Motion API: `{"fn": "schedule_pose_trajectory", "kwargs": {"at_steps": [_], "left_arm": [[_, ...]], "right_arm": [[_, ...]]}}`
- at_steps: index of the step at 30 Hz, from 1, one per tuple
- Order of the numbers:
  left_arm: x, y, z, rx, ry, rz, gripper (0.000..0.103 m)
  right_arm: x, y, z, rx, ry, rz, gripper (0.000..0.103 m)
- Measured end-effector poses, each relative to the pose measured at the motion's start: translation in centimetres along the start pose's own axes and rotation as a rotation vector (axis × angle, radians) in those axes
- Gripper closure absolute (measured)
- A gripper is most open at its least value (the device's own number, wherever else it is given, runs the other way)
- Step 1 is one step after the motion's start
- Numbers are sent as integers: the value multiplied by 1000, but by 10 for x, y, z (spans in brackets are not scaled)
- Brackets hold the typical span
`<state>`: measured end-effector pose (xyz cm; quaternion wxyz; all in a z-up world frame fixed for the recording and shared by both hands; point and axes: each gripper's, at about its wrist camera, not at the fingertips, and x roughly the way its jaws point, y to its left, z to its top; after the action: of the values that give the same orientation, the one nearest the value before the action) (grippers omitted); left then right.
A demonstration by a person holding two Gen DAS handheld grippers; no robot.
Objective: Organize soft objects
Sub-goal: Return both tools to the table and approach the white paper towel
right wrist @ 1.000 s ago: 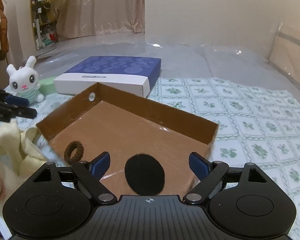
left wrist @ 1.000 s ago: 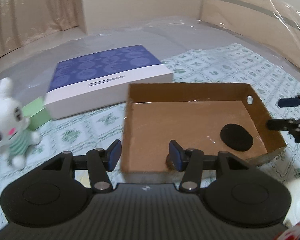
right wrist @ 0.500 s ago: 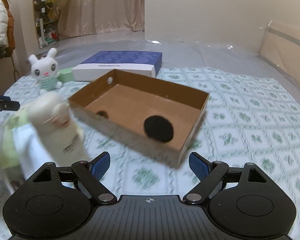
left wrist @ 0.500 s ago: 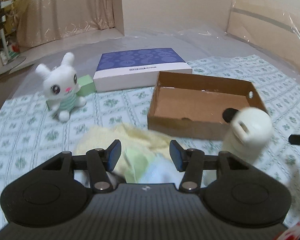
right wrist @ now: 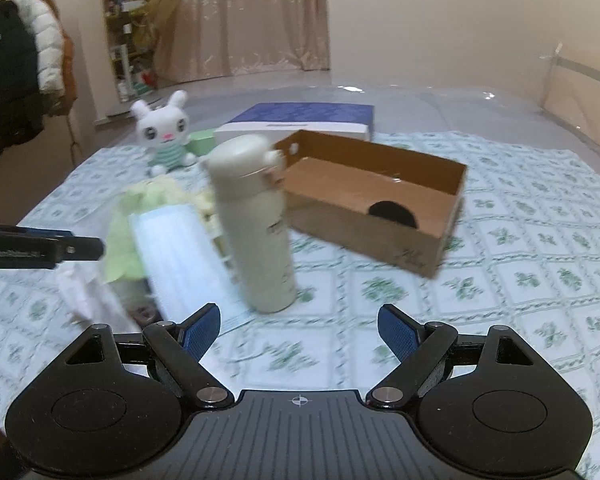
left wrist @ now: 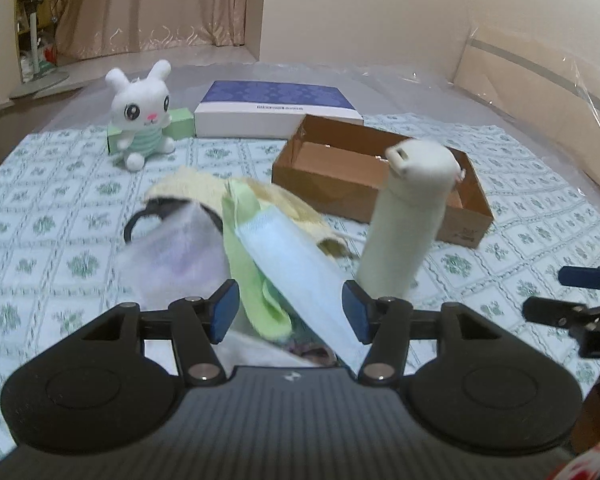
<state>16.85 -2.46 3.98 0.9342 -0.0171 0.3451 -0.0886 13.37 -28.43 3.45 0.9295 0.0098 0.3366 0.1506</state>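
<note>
Both tongs empty, hanging over the bed with its green-patterned sheet (left wrist: 52, 184).

Left tongs (left wrist: 290, 312): jaws apart, nothing pinched, and they've just been opening a bit further. Soft pile sits right ahead of them: light-blue face mask (left wrist: 296, 256) lying on top, green cloth (left wrist: 248, 268) under it, pale yellow towel (left wrist: 204, 190) at the far side, white gauzy bag with a dark loop handle (left wrist: 172, 248) on the left. Mask and green cloth show between the pads, but the pads aren't pressing on them.

Right tongs (right wrist: 298, 330): jaws wide apart, only bare sheet between them. Cream flip-top bottle (right wrist: 256, 224) stands upright just beyond, touching or nearly touching the right edge of the pile; can't tell which due to blur.

Open cardboard box (right wrist: 428, 240) right of the bottle, with a black round pad (right wrist: 392, 212) inside on its floor. Behind it a flat blue-and-white box (left wrist: 278, 110). White plush bunny in a striped green shirt (left wrist: 142, 114) sits far left, leaning against a small green box (left wrist: 180, 128), well apart from the pile.

Motion blur on pile and bottle in both views.
</note>
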Motion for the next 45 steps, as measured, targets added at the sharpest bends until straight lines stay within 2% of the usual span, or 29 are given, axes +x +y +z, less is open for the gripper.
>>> {"fn": "schedule_pose_trajectory", "kwargs": {"at_steps": [13, 20, 33, 38, 45], "left_arm": [[-47, 5, -57, -64, -36, 25, 50], [-57, 7, -81, -78, -10, 28, 50], [-49, 12, -89, -78, 10, 45, 47], [-43, 12, -91, -42, 11, 57, 44], [-26, 11, -91, 14, 35, 31, 40]], "right_arm": [[-11, 55, -41, -140, -18, 79, 18], [-8, 67, -63, -202, 7, 87, 18], [0, 64, -72, -197, 33, 82, 18], [7, 64, -73, -214, 43, 79, 18], [26, 61, -74, -247, 67, 73, 18]]}}
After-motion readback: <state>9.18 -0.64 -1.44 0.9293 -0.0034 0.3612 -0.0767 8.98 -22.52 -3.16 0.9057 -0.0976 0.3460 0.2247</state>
